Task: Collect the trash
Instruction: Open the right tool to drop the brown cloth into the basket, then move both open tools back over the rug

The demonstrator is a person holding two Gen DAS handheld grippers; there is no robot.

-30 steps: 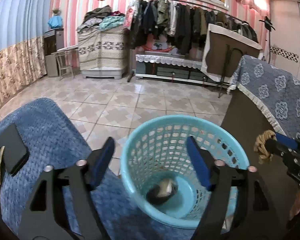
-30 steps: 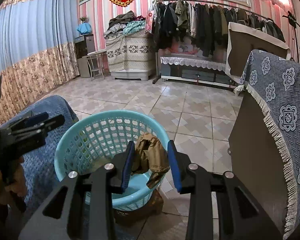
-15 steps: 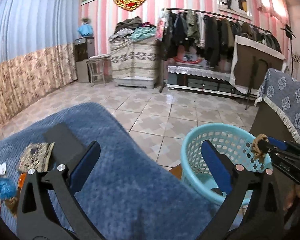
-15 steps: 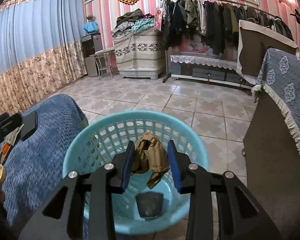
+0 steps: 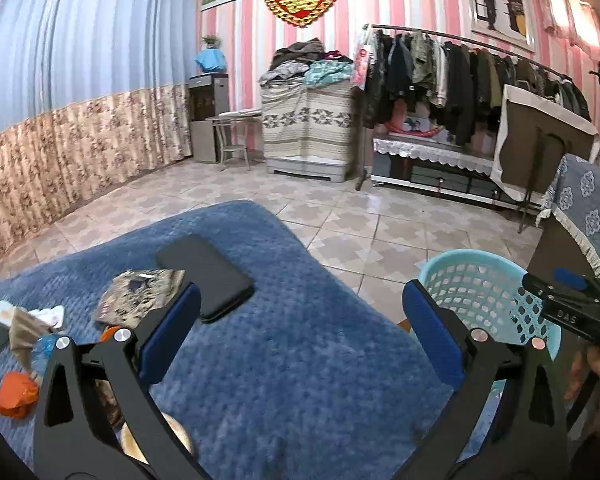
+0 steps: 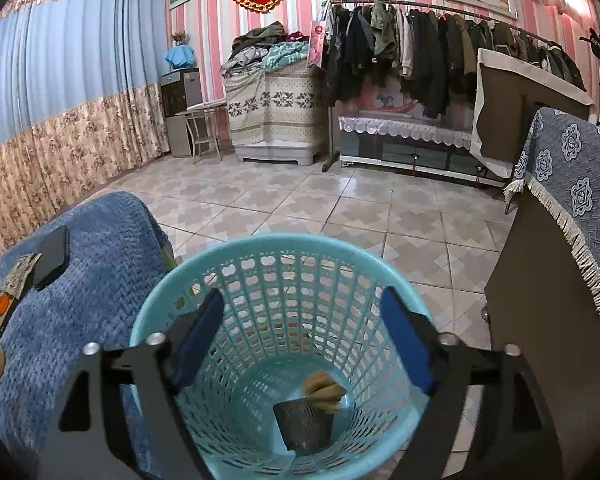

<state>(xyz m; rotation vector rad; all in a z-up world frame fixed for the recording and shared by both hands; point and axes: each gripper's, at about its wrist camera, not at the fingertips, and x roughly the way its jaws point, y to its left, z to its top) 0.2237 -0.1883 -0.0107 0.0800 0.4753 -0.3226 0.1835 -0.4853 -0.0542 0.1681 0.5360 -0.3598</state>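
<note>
Left wrist view: my left gripper (image 5: 300,320) gapes empty over the blue blanket (image 5: 308,360); remaining wrappers (image 5: 138,300) lie toward its left edge, nearer this hand. My right gripper (image 6: 302,340), spread empty, hangs above the basket (image 6: 276,248).

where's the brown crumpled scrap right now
In the right wrist view the brown crumpled scrap lies at the bottom of the teal basket, against a dark wrapper, below the open right hand-held gripper.
</note>
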